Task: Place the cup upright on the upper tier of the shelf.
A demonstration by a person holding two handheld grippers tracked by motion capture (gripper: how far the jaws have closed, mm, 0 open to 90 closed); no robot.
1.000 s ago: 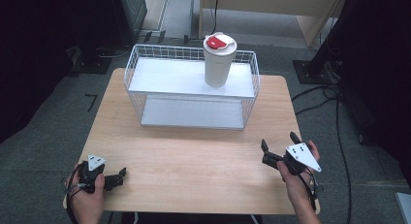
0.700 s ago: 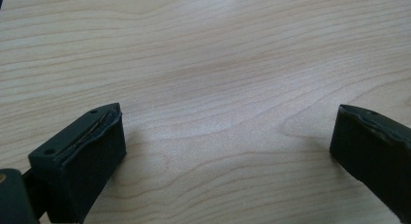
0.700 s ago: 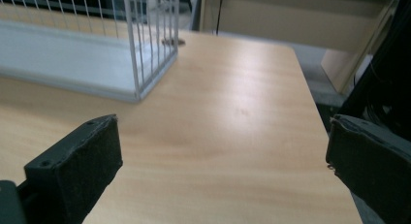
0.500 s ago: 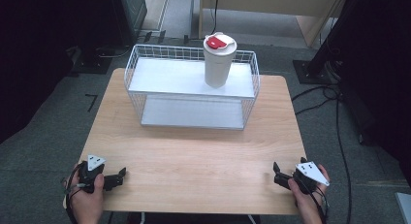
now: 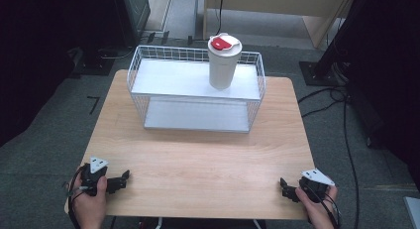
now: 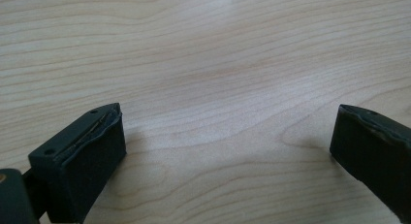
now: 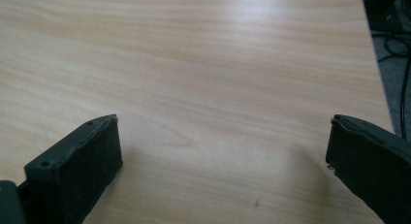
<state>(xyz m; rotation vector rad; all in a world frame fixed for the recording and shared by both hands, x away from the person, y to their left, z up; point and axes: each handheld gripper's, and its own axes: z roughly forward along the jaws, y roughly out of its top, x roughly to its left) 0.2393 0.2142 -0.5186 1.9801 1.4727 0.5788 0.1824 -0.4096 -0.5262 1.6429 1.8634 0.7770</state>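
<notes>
Even overhead light on the table (image 5: 198, 154) — dark, murky surroundings, soft focus, blurred near jaws.

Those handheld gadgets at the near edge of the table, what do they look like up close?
Each is a small black device. The left gripper and right gripper each carry a pale grey three-cornered plate on top and trail a thin dark cable. Their two jaws are blocky black pieces with small holes near the tips.

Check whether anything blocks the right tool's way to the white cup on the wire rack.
Nothing lies on the wooden table between the right tool and the wire rack. The white cup stands on the rack's upper shelf, ringed by the raised wire rim, so the tool would probably have to come over it.
</notes>
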